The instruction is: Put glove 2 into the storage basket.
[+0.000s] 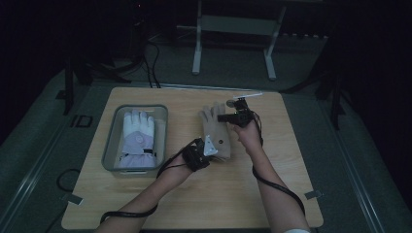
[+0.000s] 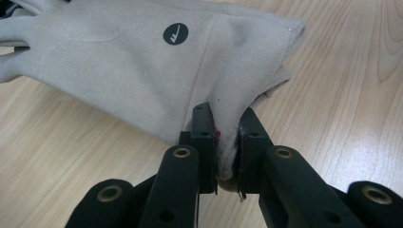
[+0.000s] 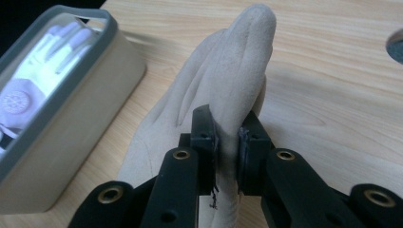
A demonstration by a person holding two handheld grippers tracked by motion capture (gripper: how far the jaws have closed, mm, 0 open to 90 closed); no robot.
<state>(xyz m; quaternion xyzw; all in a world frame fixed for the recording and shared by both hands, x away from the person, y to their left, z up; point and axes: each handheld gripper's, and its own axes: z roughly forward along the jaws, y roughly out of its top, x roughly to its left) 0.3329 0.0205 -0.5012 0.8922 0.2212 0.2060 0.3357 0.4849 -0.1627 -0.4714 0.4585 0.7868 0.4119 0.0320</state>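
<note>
A beige glove (image 1: pixel 214 130) with a round dark logo lies on the wooden table, its fingers pointing away from me. My left gripper (image 1: pixel 204 150) is shut on the cuff edge of the beige glove (image 2: pixel 142 61), with fabric pinched between the jaws. My right gripper (image 1: pixel 231 118) is shut on a finger of the beige glove (image 3: pixel 228 80), which stands up between the jaws. A white and lilac glove (image 1: pixel 137 138) lies inside a grey bin (image 1: pixel 112 141) on the left.
The grey bin (image 3: pixel 66 128) stands close to the left of the beige glove. A round hole (image 1: pixel 230 103) in the table top lies behind the right gripper. Bare wood (image 1: pixel 209 199) stretches across the front of the table. A table frame (image 1: pixel 233 29) stands beyond.
</note>
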